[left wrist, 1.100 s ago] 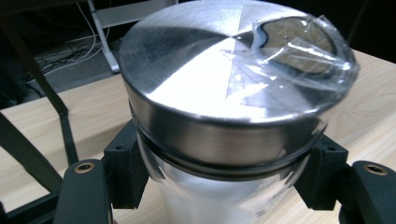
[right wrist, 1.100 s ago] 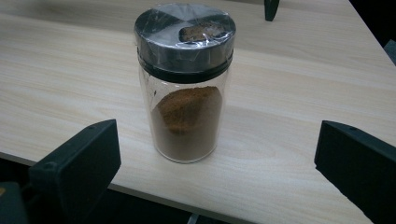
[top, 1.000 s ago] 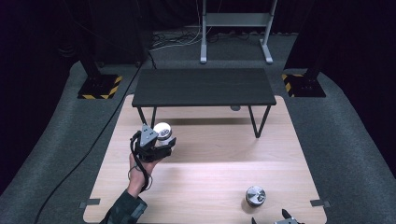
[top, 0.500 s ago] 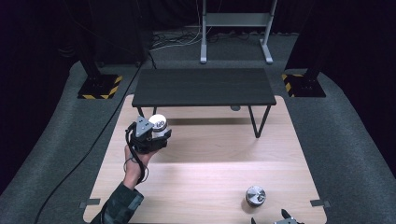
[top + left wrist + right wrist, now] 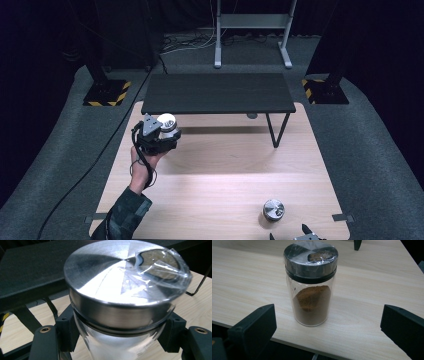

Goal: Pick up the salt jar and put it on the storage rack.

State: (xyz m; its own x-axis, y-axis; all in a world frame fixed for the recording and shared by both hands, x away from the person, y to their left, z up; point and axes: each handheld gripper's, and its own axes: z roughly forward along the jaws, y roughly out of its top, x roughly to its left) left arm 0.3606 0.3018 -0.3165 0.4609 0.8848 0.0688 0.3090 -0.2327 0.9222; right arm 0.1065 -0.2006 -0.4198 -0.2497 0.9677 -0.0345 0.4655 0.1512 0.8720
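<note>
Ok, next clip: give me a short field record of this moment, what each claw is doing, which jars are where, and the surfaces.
left claw: shut on a clear glass jar with a brushed-metal lid, held near the low black shelf
right claw: open, jaws wide apart, nothing between the pads
second jar: glass spice jar with brown powder, upright near the front edge of the light wooden table
lids: both covered in clear film
</note>
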